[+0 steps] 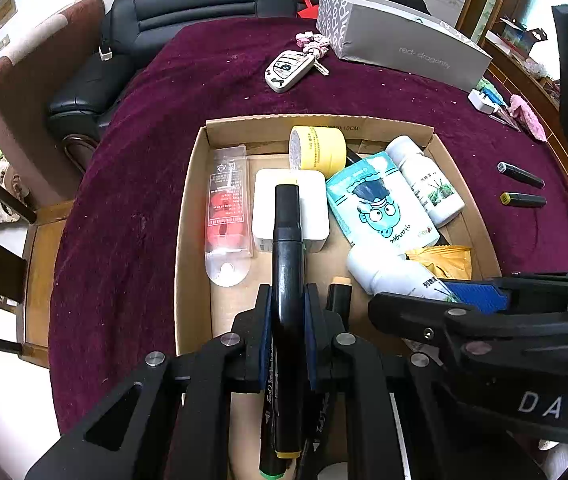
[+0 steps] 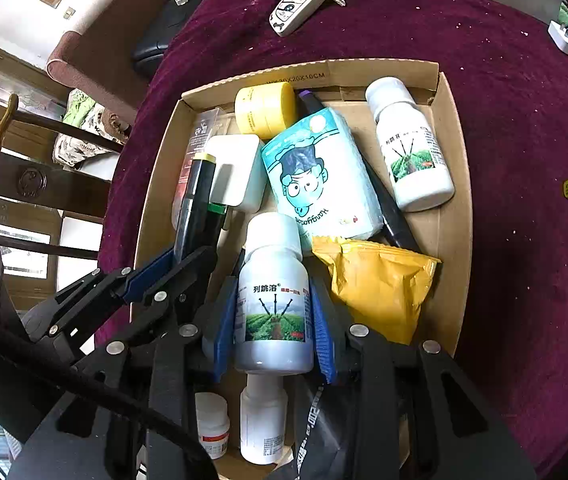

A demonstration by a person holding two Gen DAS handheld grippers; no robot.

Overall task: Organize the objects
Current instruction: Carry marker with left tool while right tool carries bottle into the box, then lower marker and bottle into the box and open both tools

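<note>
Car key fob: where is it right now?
The car key fob lies on the maroon tablecloth beyond the cardboard box, just left of the grey carton.

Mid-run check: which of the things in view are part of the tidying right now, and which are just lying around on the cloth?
In the job:
- black marker, clamped in the left gripper
- white bottle, clamped in the right gripper
- cardboard box they hang over

Lying about:
- car key
- grey carton
- two markers on the cloth; possibly next
</note>
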